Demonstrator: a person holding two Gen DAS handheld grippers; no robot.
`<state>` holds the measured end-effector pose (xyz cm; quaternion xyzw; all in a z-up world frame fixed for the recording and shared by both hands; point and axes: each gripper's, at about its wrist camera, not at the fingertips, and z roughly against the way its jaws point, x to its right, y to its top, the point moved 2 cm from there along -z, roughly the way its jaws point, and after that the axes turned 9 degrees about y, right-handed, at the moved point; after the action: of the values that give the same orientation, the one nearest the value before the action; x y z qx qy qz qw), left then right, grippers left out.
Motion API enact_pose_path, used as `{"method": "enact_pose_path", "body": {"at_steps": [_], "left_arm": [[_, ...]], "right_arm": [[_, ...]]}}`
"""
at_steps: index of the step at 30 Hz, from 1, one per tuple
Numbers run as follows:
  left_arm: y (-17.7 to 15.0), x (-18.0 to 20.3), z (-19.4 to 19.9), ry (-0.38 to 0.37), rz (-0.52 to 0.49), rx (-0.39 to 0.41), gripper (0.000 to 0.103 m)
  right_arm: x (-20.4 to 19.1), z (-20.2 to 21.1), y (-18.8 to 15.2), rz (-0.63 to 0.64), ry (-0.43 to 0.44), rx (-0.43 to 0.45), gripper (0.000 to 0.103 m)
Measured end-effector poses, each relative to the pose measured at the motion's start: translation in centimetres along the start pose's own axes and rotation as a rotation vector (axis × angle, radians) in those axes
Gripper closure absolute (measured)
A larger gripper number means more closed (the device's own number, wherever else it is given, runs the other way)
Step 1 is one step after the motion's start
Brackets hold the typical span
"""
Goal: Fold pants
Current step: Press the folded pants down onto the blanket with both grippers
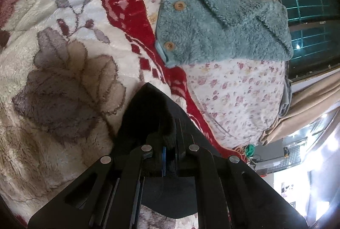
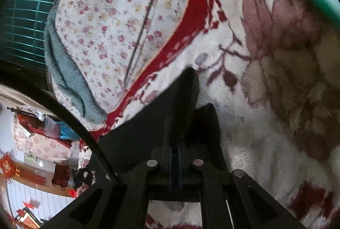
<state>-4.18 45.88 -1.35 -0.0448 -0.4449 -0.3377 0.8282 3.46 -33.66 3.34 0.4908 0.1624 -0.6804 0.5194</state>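
The black pants (image 1: 146,116) are soft, dark fabric bunched over my left gripper's fingers, above a cream plush blanket (image 1: 63,71). My left gripper (image 1: 169,142) is shut on this fabric, and a fuzzy fold hides the fingertips. In the right wrist view another part of the black pants (image 2: 148,129) drapes across and to the left of the fingers. My right gripper (image 2: 174,135) is shut on it, jaws pressed together. Most of the pants lie below both cameras, out of sight.
A folded teal fleece garment (image 1: 218,25) with wooden buttons lies on a floral quilt (image 1: 233,88) beyond the blanket's red border (image 1: 131,16). The floral quilt (image 2: 110,16) also fills the right view's upper left. A window (image 1: 308,6), curtain (image 1: 312,105) and black cable (image 2: 70,120) are at the sides.
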Motion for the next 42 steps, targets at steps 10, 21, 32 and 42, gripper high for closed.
{"method": "enact_pose_path", "body": {"at_steps": [10,21,32,42], "left_arm": [[-0.6,-2.1,1.6,-0.051,0.039,0.026,0.099],[-1.4,-5.0,3.0,-0.043,0.111,0.064,0.099],[-4.5,7.8,-1.5,-0.048,-0.271,-0.023,0.098],[-5.4,4.3,-4.3,0.232,-0.233,-0.095,0.101]], "right_arm": [[-0.5,2.9,-0.5,0.003,0.065,0.064,0.099],[0.2,1.3,-1.0,-0.029,-0.029,-0.005,0.099],[2.7,-0.6,-1.7,-0.128,-0.181,-0.100,0.099],[2.6,0.6,-3.0,-0.170,-0.114,-0.128,0.099]]}}
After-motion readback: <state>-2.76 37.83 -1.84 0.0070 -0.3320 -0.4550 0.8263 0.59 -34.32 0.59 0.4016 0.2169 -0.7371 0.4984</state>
